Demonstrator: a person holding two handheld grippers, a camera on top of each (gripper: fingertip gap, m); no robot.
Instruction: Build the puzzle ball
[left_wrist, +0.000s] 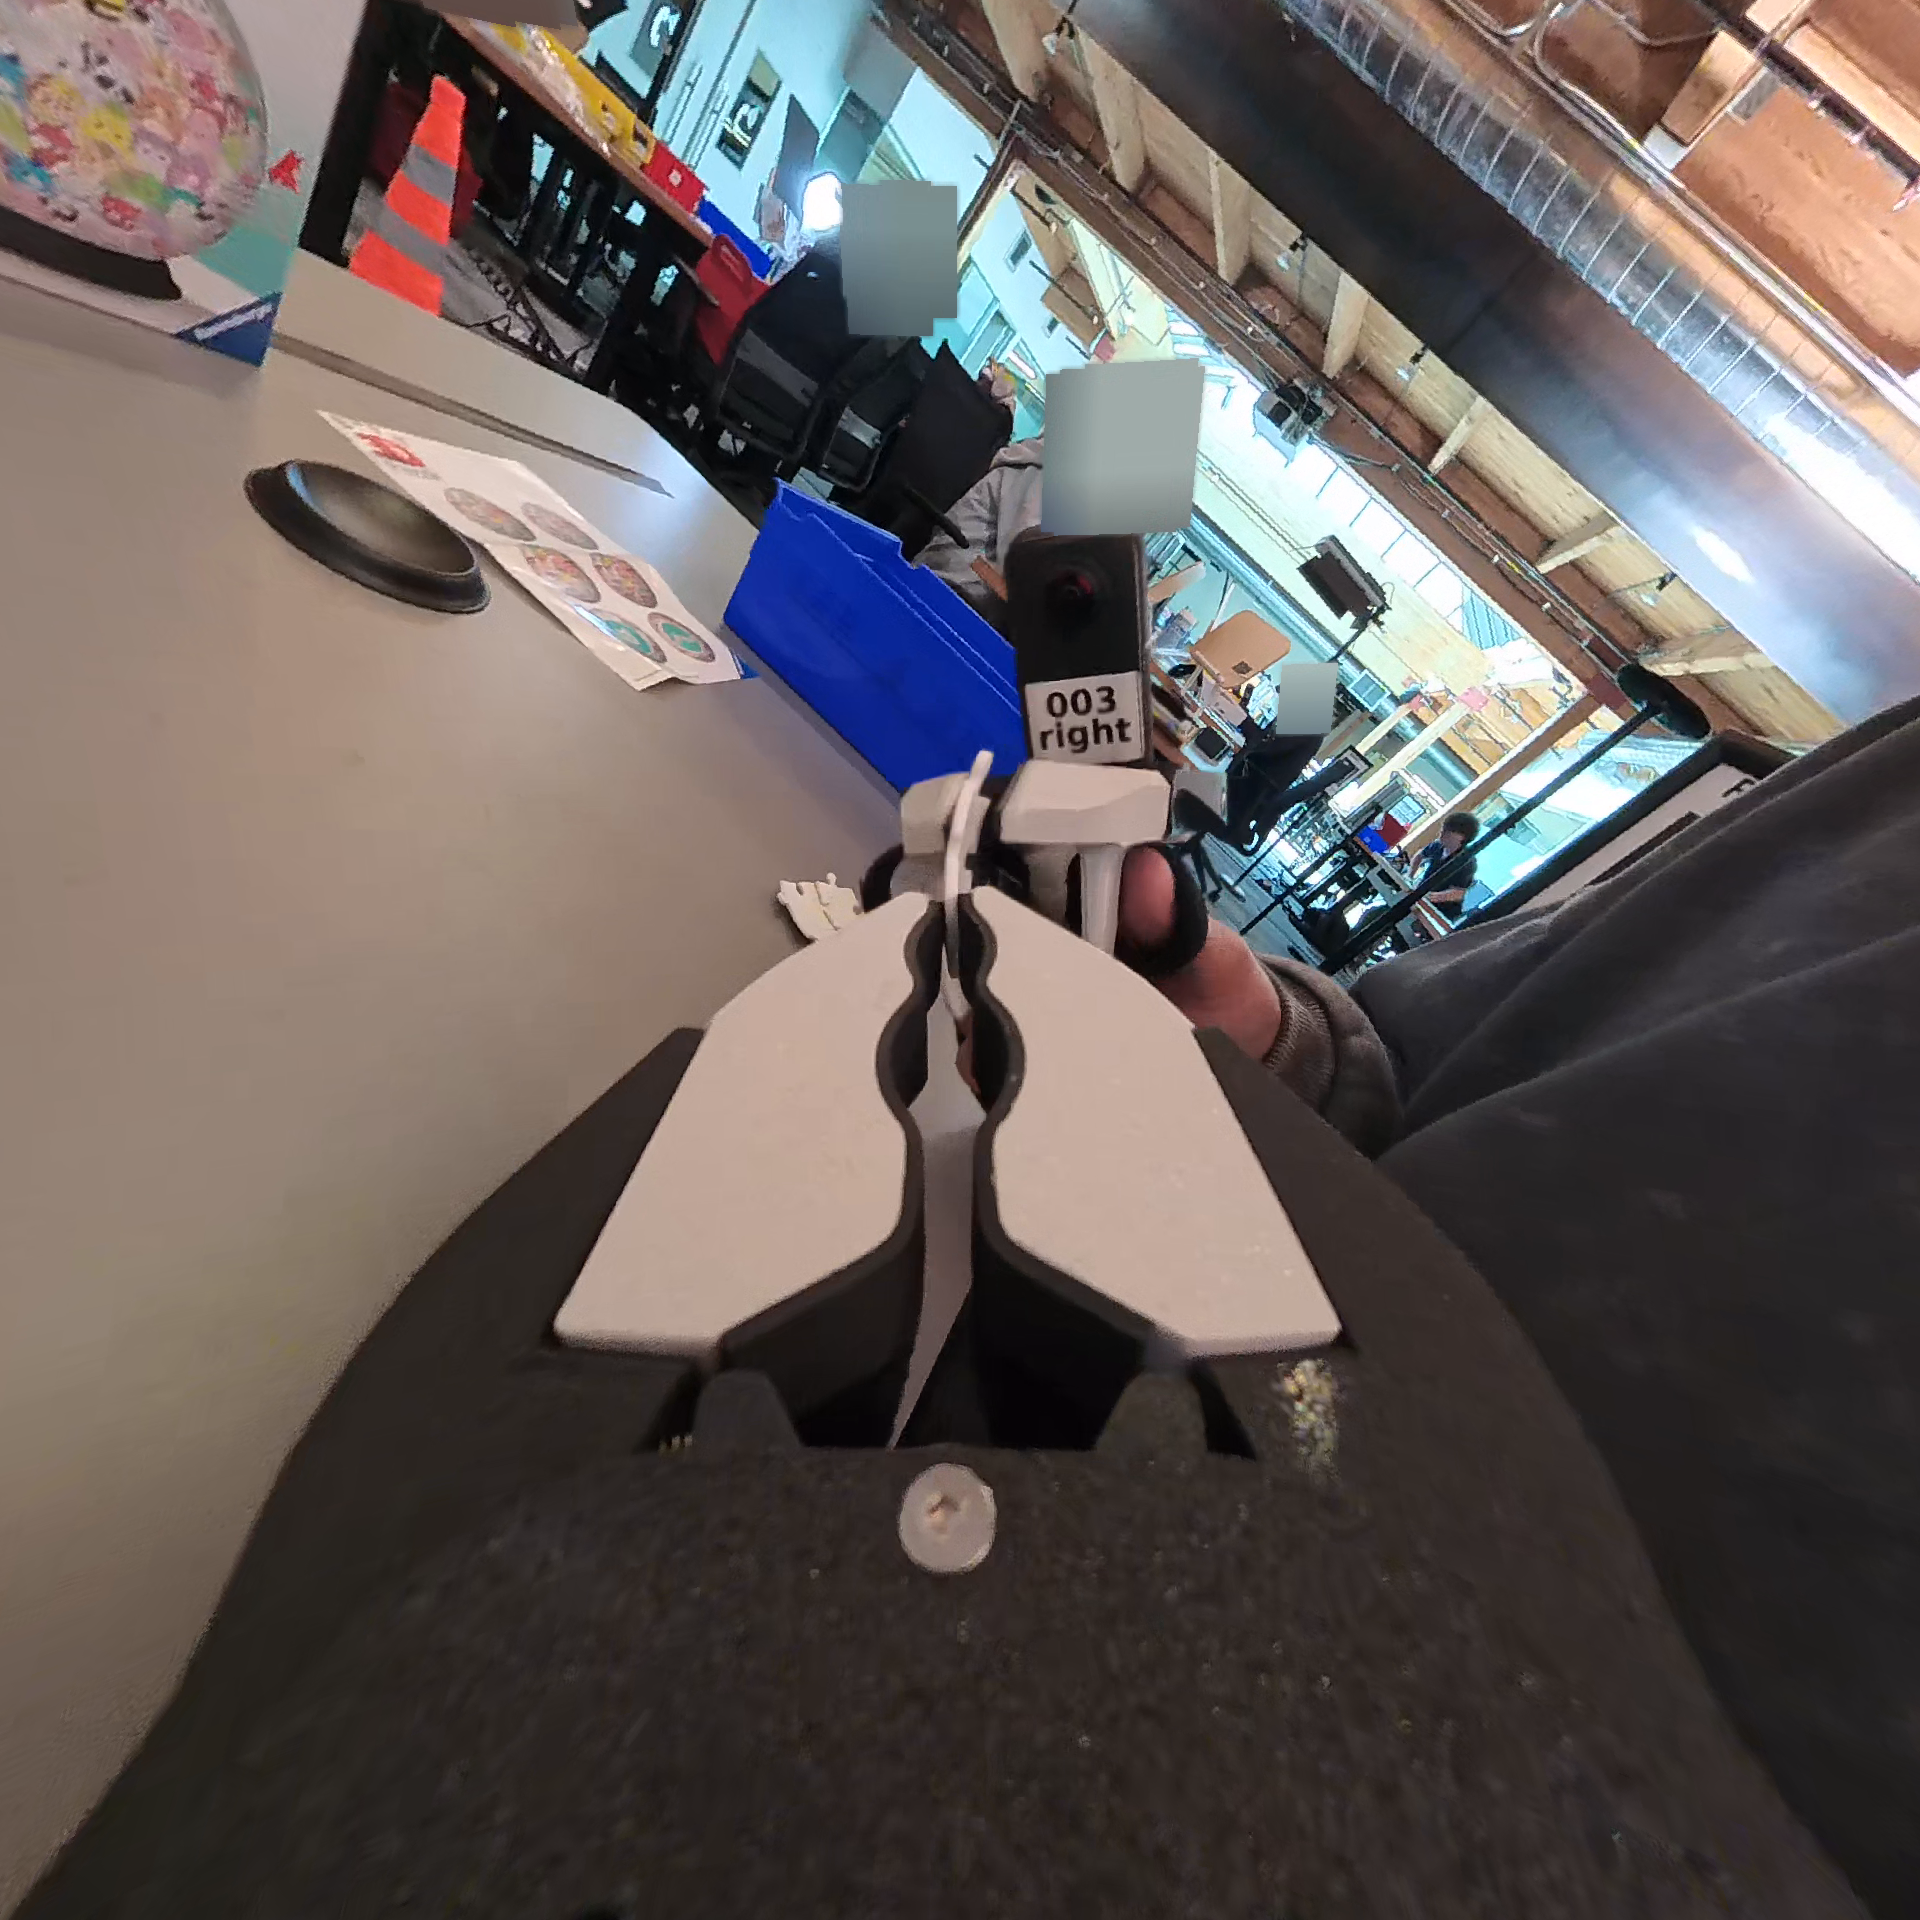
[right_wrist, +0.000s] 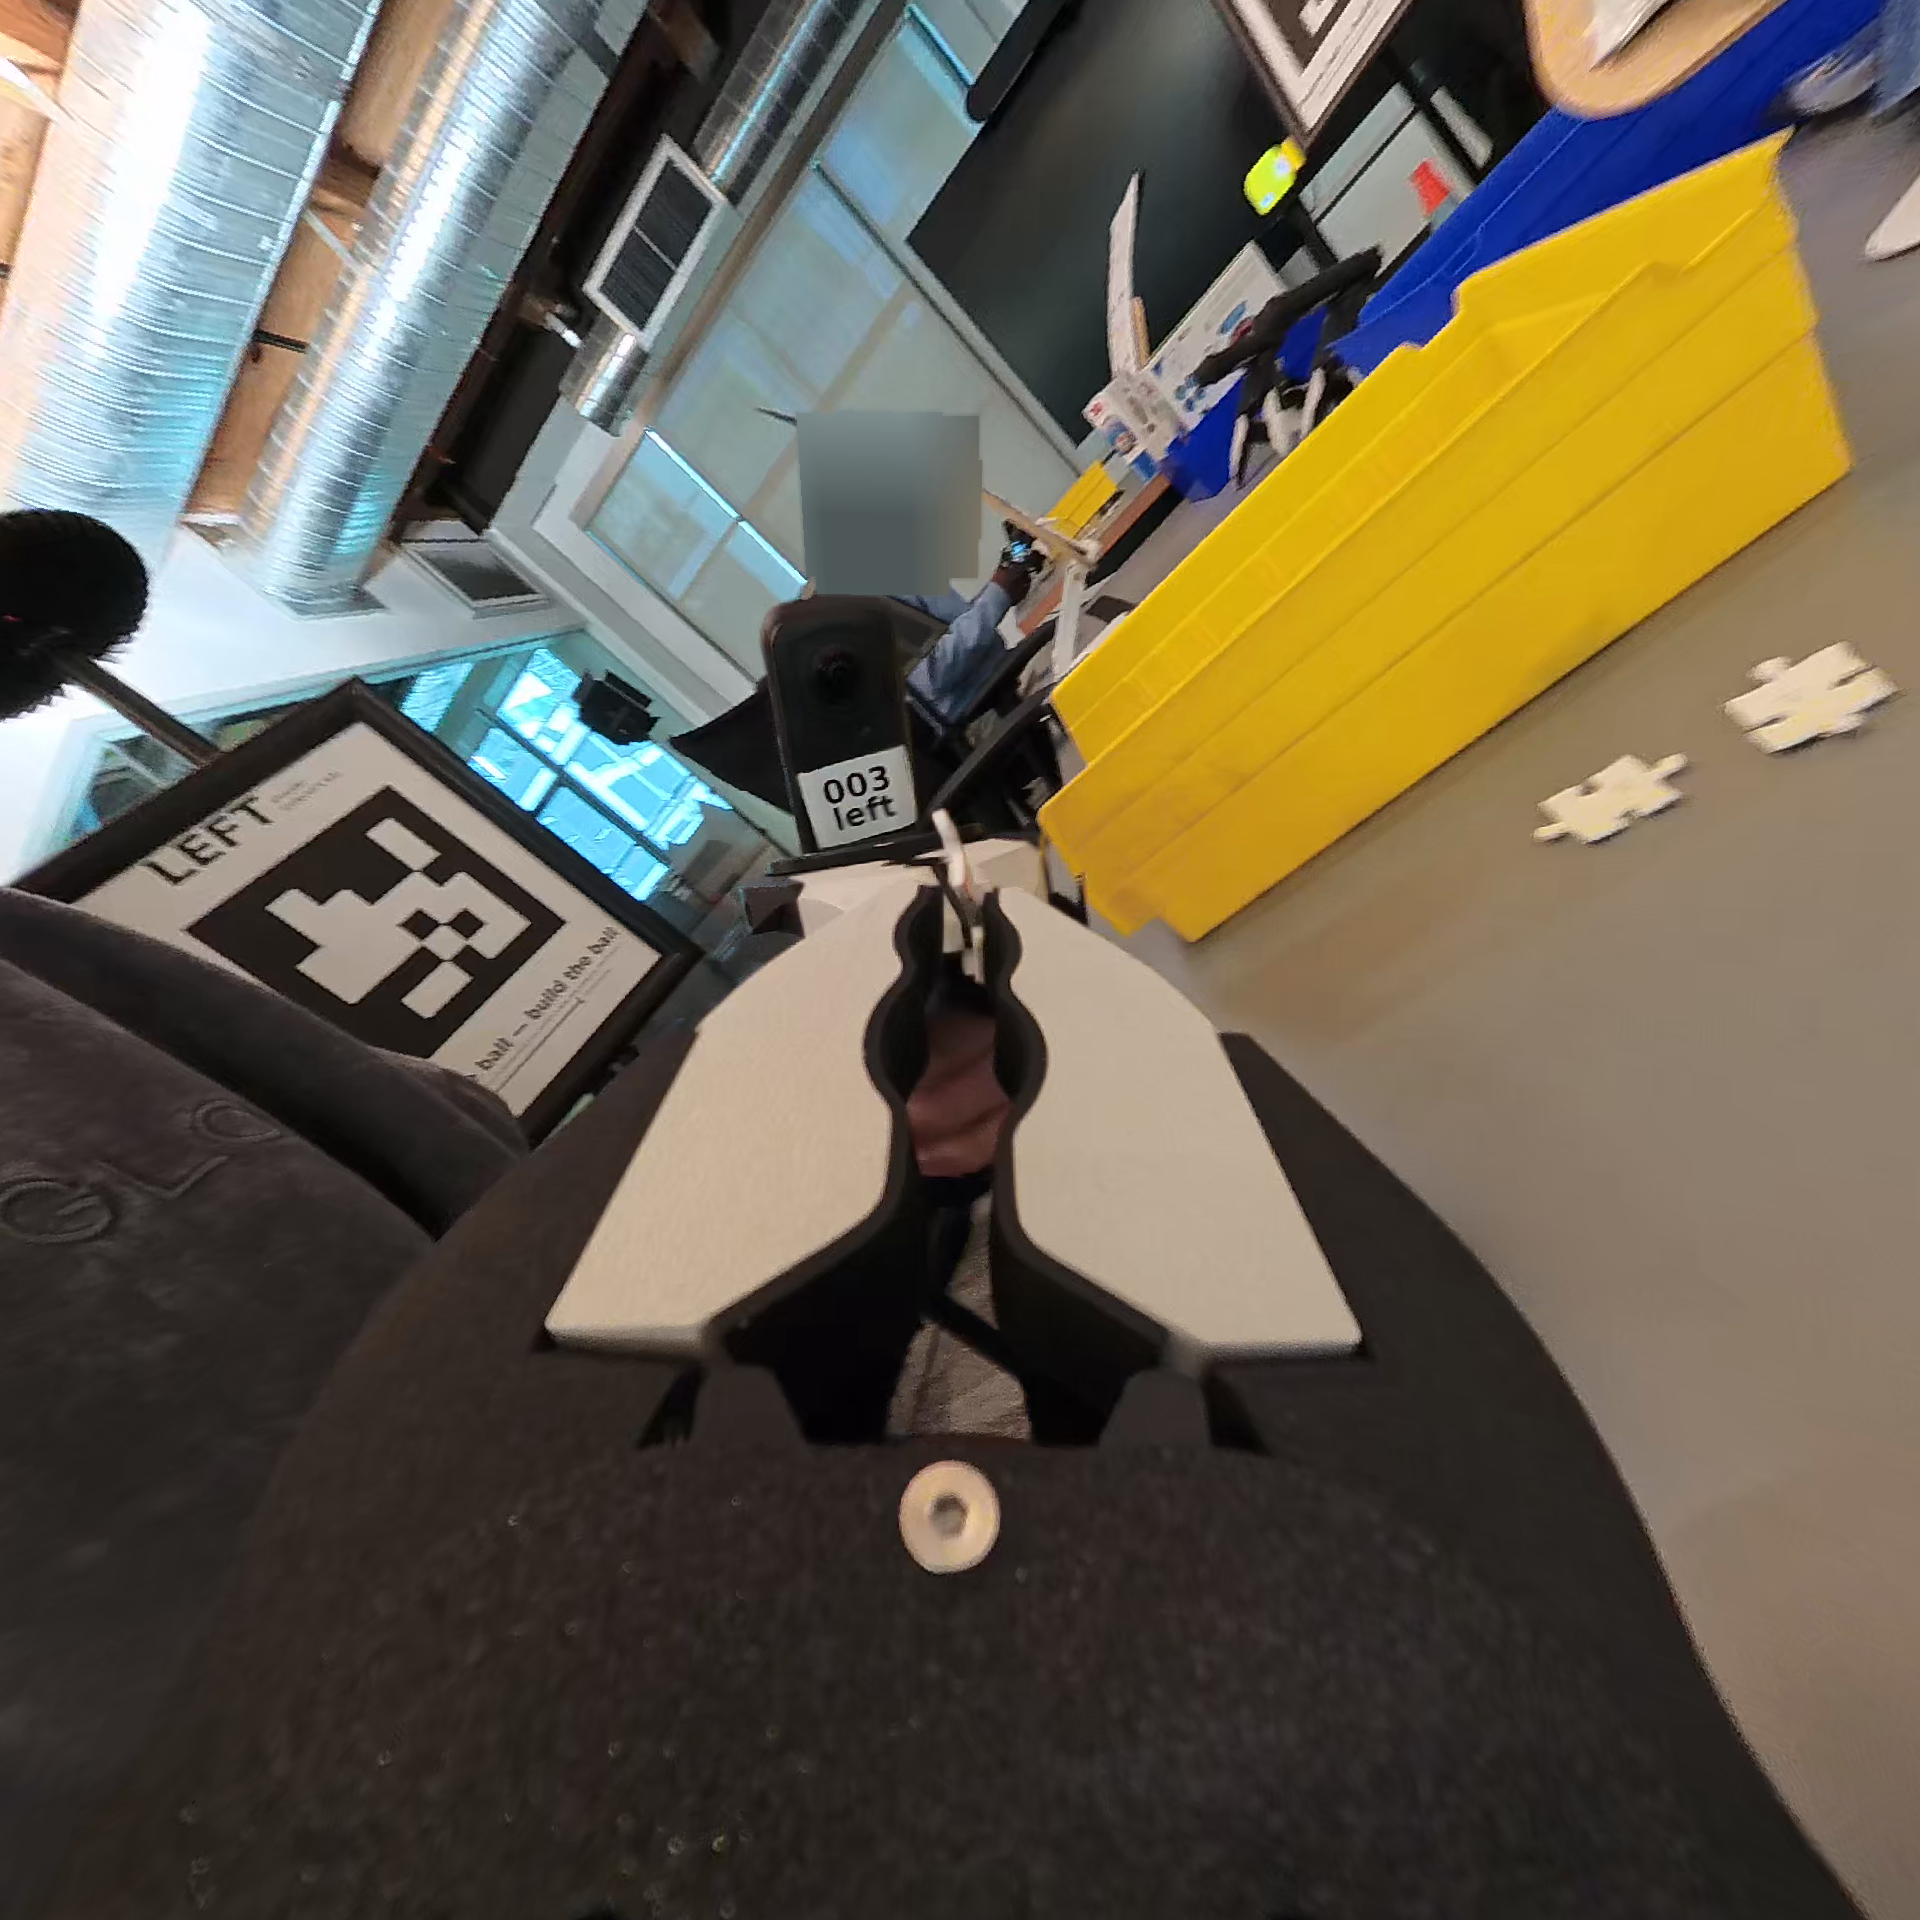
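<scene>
My left gripper (left_wrist: 948, 914) is shut on a thin white curved puzzle piece (left_wrist: 958, 883), seen edge-on. My right gripper (left_wrist: 1023, 821) faces it tip to tip, held by a hand. In the right wrist view my right gripper (right_wrist: 961, 906) is shut on a white puzzle piece (right_wrist: 954, 862), with the left gripper (right_wrist: 894, 878) just beyond. The pieces meet between the tips; I cannot tell whether they interlock. Loose white pieces lie on the grey table: one (left_wrist: 821, 904) beside the tips, two (right_wrist: 1610, 798) (right_wrist: 1808, 694) to the right.
A black ring stand (left_wrist: 364, 530), an instruction leaflet (left_wrist: 561, 561) and the puzzle box (left_wrist: 135, 156) lie at the far left. A blue bin (left_wrist: 883, 644) stands behind the grippers. Stacked yellow bins (right_wrist: 1455, 540) sit right. A framed marker board (right_wrist: 384, 914) and a dark sleeve (right_wrist: 156, 1195) are left. Only a small space, under 4 cm, lies between the two pairs of fingers.
</scene>
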